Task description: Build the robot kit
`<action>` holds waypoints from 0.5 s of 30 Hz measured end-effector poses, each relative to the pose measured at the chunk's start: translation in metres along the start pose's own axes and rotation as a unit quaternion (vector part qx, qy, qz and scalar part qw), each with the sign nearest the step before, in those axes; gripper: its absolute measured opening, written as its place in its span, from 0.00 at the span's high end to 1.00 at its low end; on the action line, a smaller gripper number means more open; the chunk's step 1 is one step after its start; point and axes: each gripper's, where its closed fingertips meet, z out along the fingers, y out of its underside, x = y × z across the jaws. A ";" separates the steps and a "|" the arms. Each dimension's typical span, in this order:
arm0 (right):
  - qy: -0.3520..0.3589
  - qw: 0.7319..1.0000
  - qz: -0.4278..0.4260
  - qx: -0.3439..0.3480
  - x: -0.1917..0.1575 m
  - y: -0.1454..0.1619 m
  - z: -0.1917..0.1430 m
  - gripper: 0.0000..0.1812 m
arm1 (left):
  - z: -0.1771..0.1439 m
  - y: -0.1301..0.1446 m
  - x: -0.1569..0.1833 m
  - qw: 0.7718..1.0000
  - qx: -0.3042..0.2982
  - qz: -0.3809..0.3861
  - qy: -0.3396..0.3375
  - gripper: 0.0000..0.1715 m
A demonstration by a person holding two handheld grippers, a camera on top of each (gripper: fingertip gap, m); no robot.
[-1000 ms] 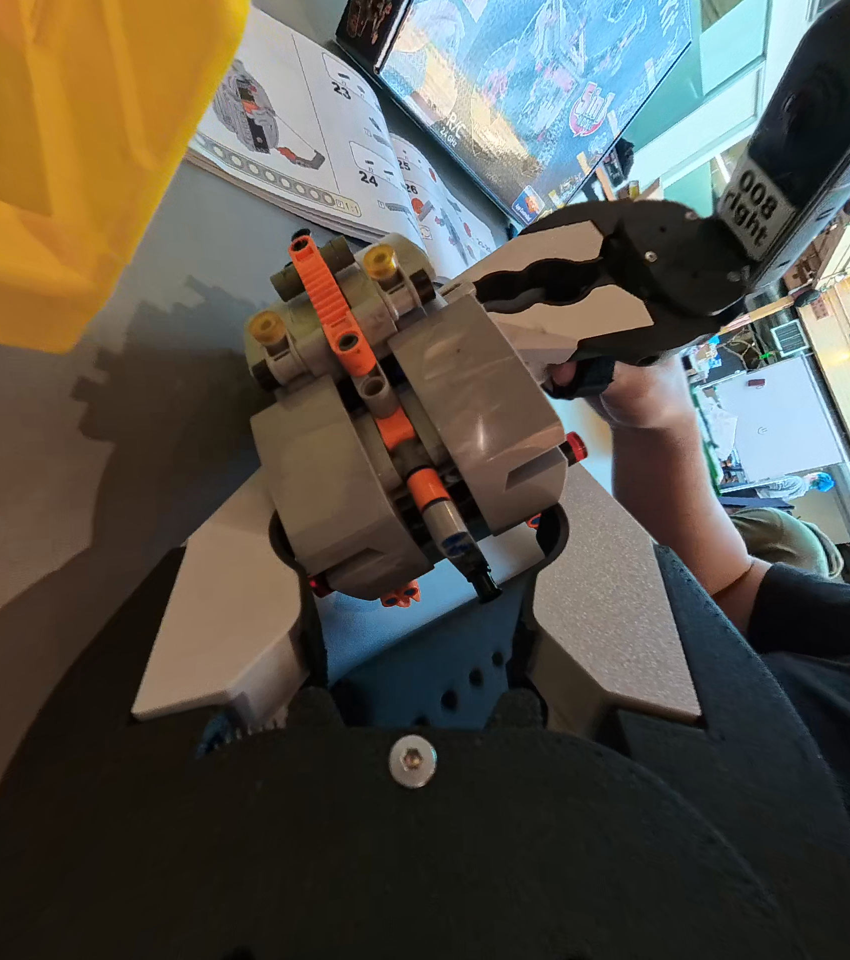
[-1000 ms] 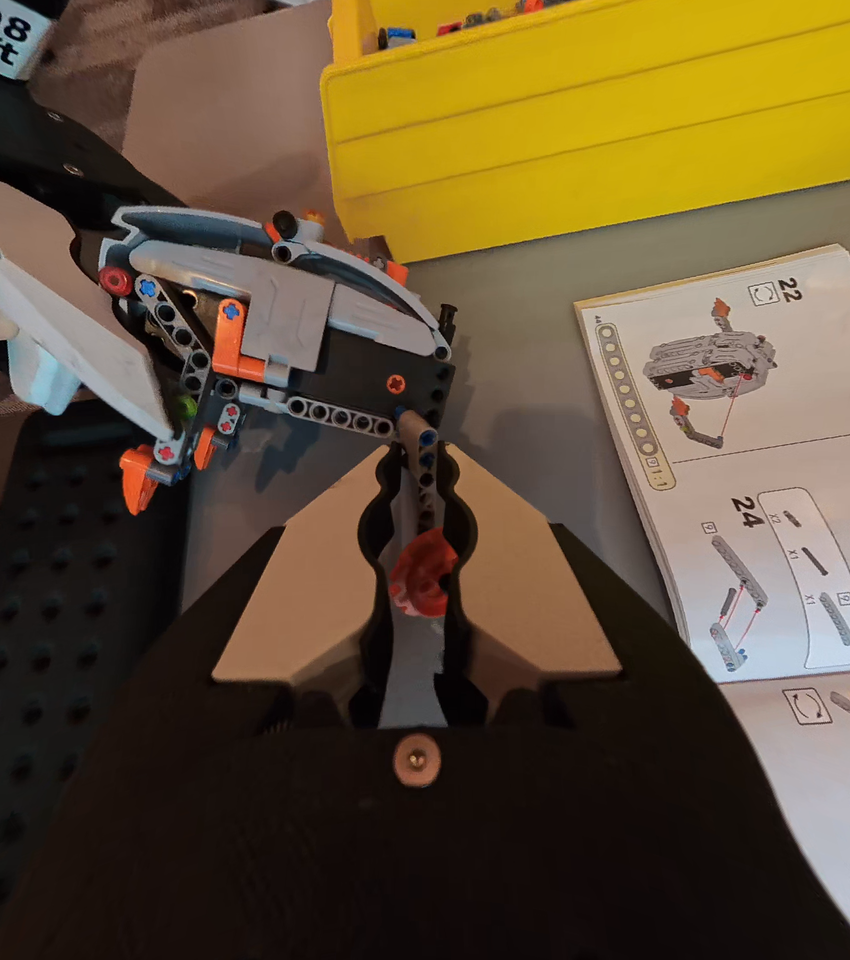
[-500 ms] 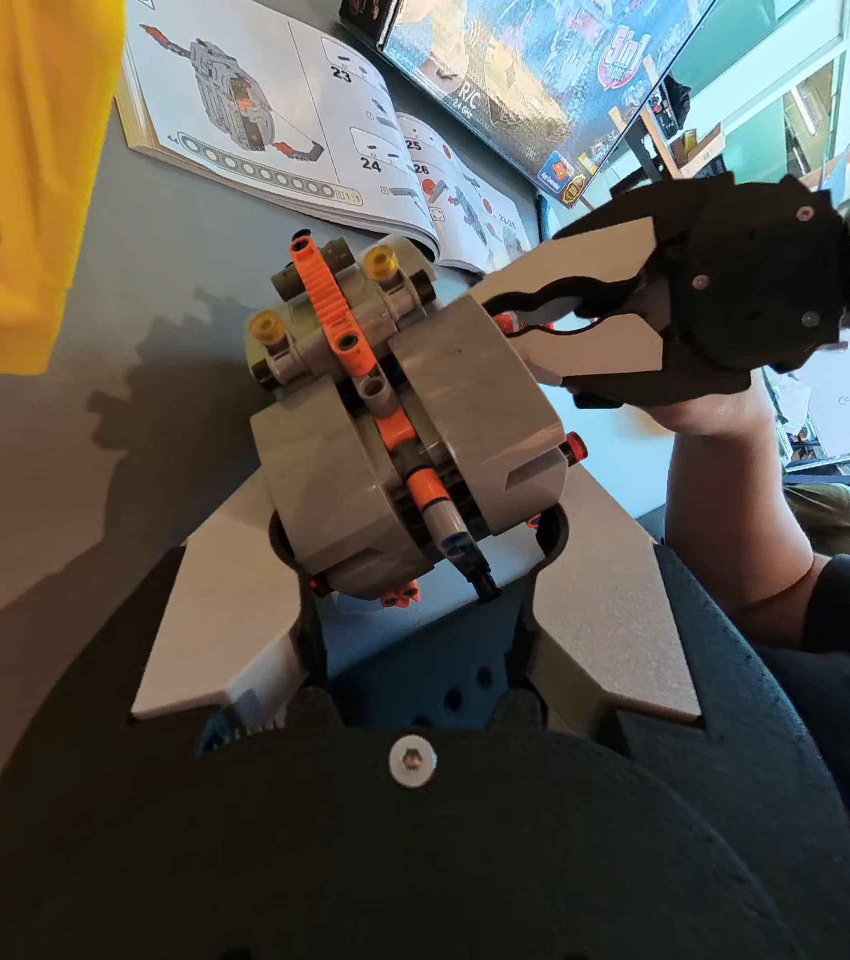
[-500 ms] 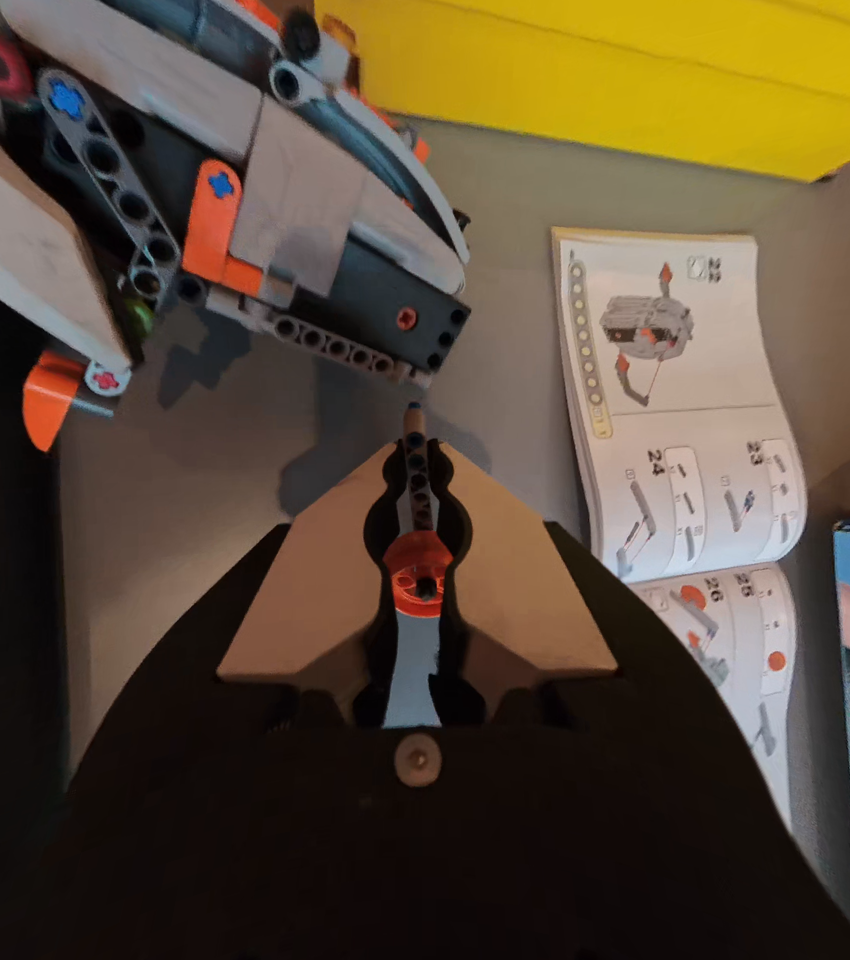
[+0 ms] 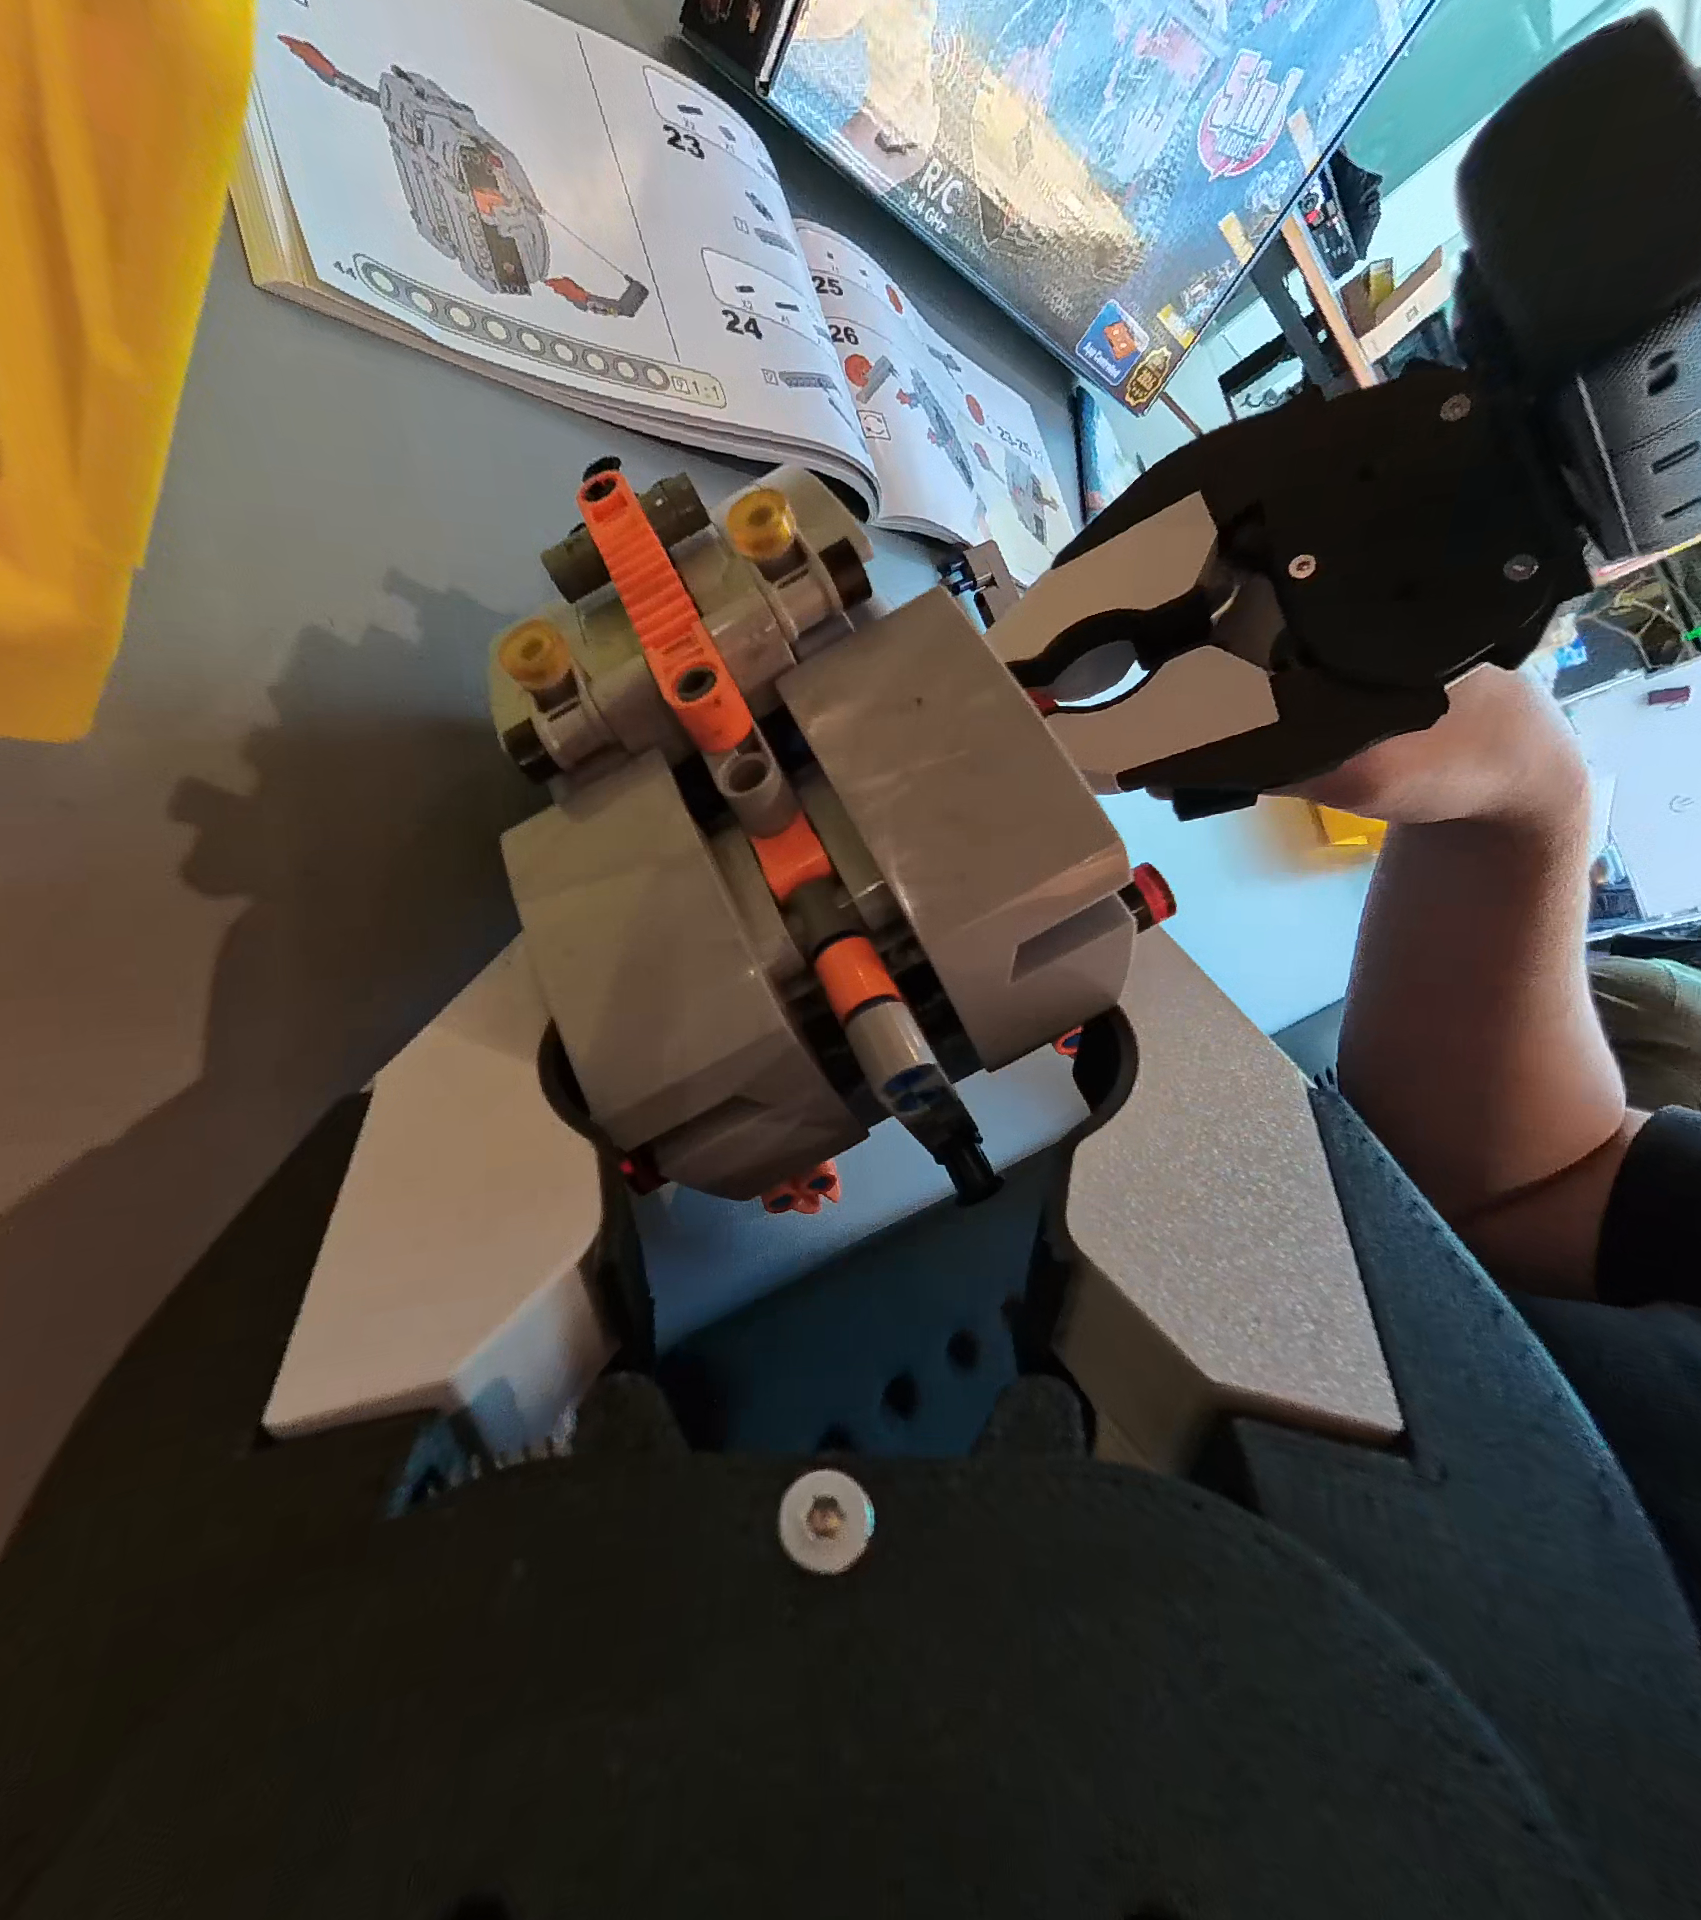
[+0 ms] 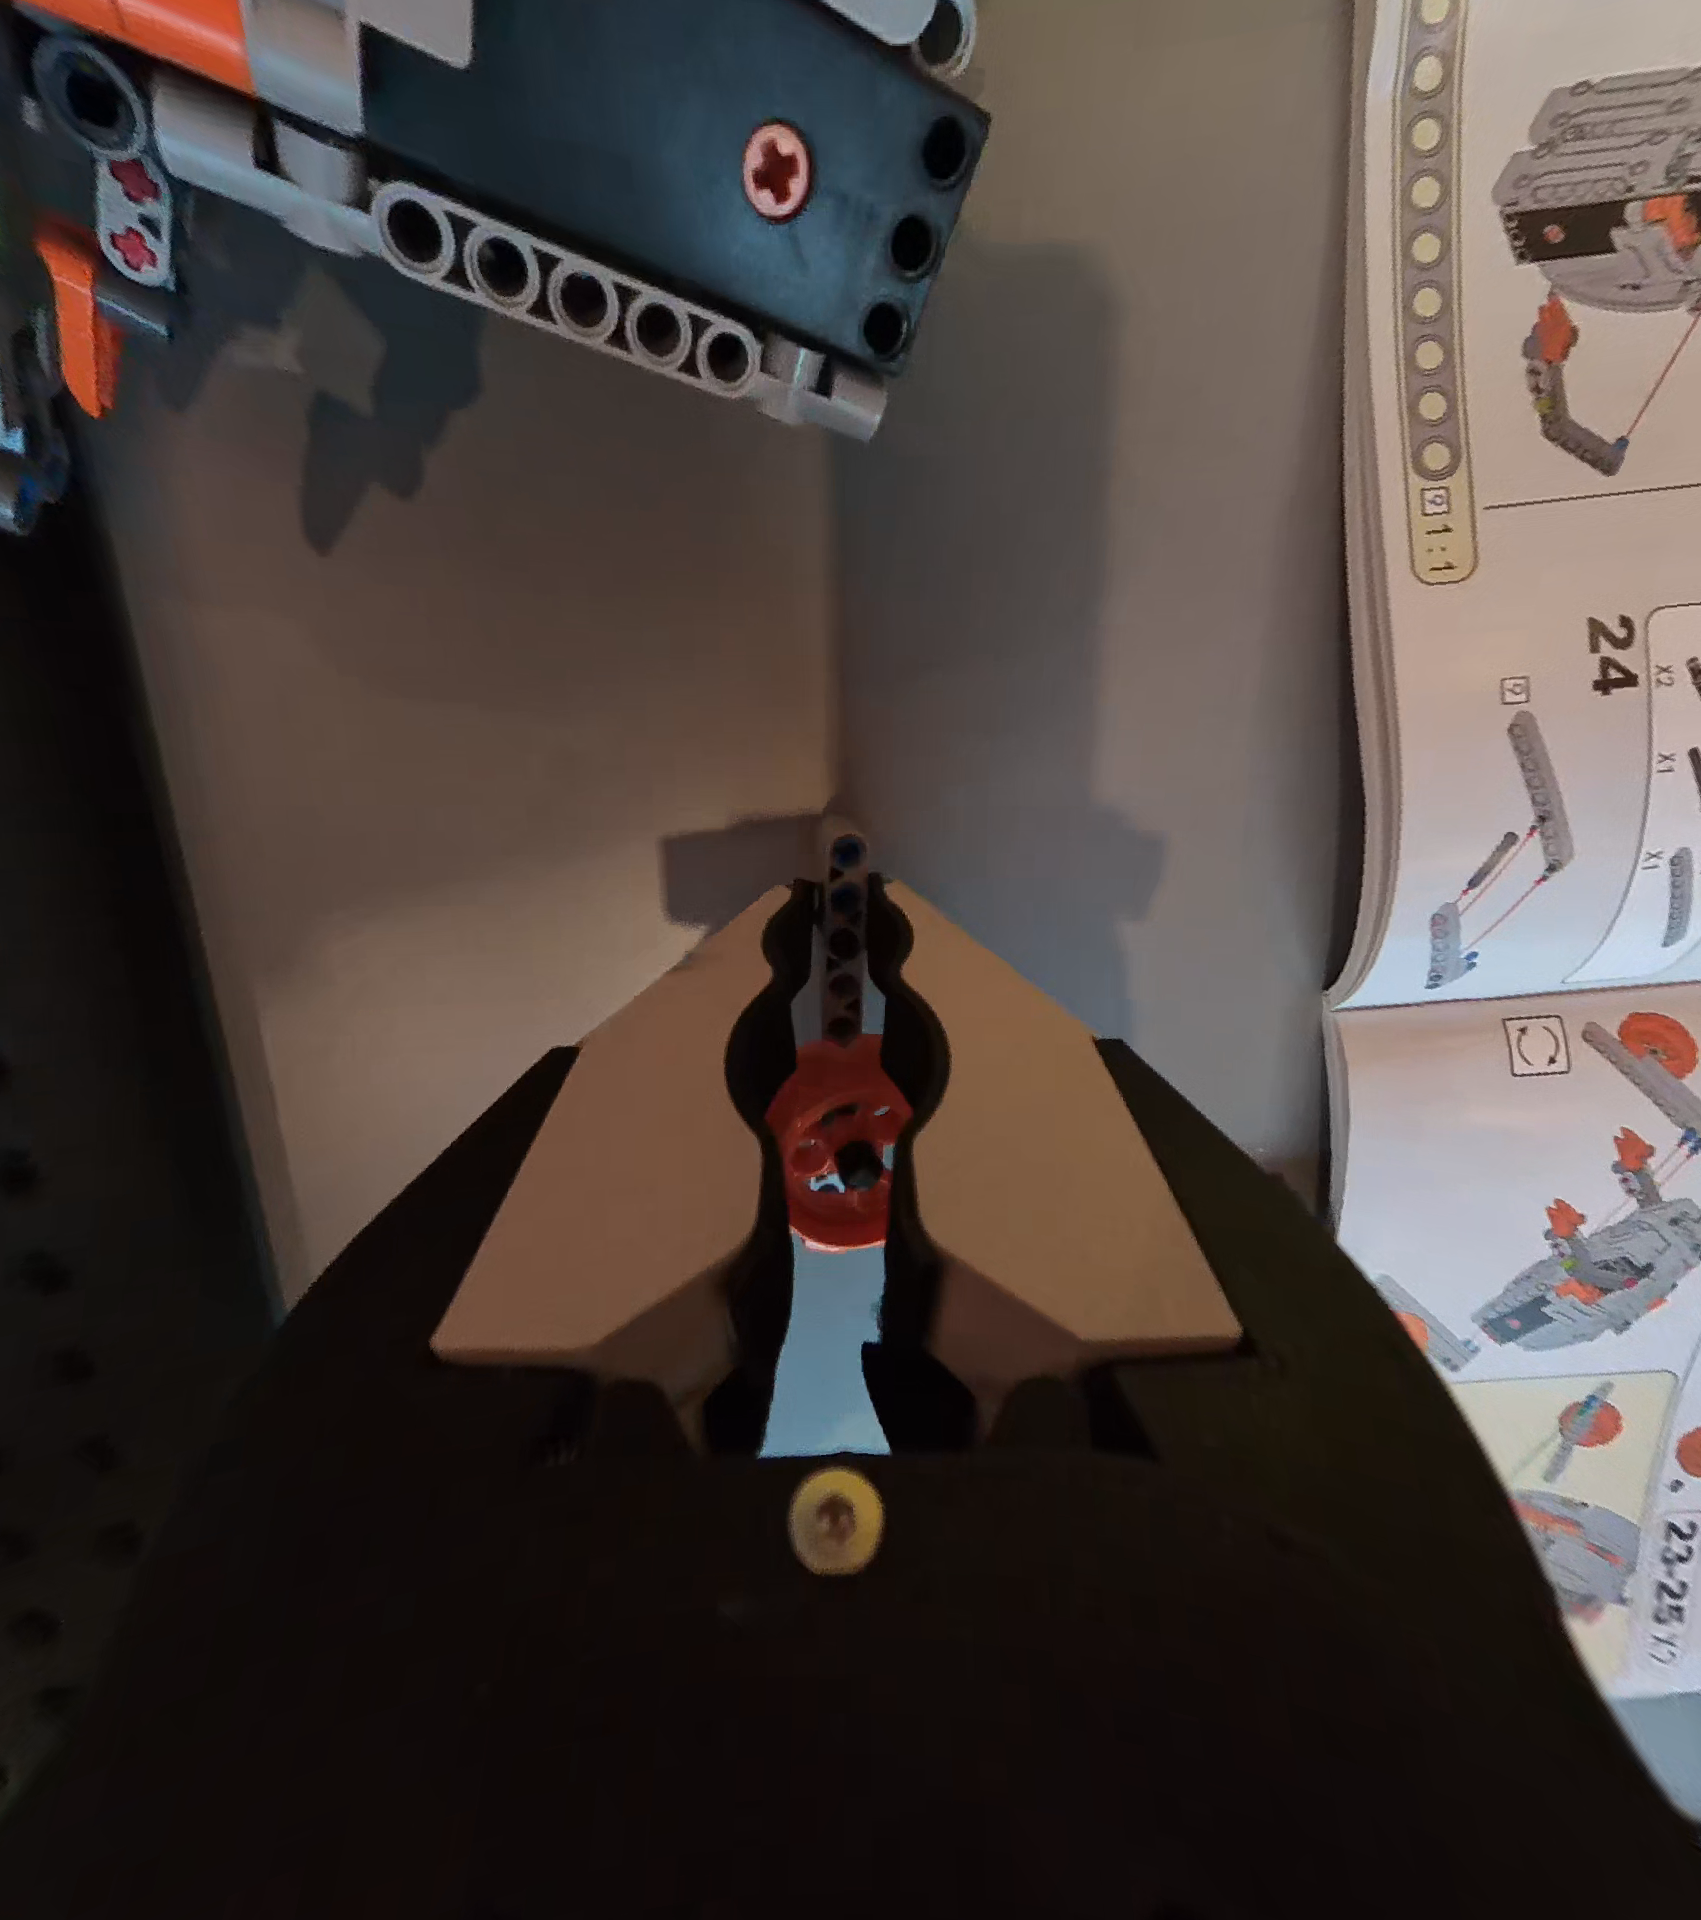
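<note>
Over the last second the right tongs (image 6: pixel 841 904), clamped together on a thin grey holed plastic beam with an orange-red round disc (image 6: pixel 841 1143) pinned near its rear end, have drawn back a little from the grey, black and orange brick-built model (image 5: pixel 794 831); the beam's tip had been touching the model's black side block and now stands clear of it, with bare desk between. Over the same second the right tongs have swung and come in closer beside the model, so that in the left wrist view they (image 5: pixel 1054 665) now sit just beside its right grey shell. The model has not shifted in its hold: the left tongs (image 5: pixel 825 1132) are spread wide and closed on its lower end, both curved grey shells pressed between the fingers. The model's long axis runs away from the left tongs, up and slightly left in that view, with the orange toothed strip (image 5: pixel 659 613) and two yellow studs at its far end. The beam's long axis lies along the right tongs' fingers, tip forward. An open white instruction booklet (image 6: pixel 1573 727) lies on the grey desk (image 5: pixel 98 935) to the right, and a yellow plastic bin (image 5: pixel 25 364) stands to the left.
</note>
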 end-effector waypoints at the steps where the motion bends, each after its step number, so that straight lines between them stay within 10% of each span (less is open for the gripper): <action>1: -0.004 1.000 0.002 0.007 -0.001 -0.001 -0.001 0.95 | 0.000 0.000 0.000 1.000 0.000 0.000 0.000 0.47; 15: -0.025 0.998 0.028 0.054 -0.002 -0.007 -0.005 0.94 | 0.001 0.000 0.001 1.000 -0.002 -0.001 0.003 0.47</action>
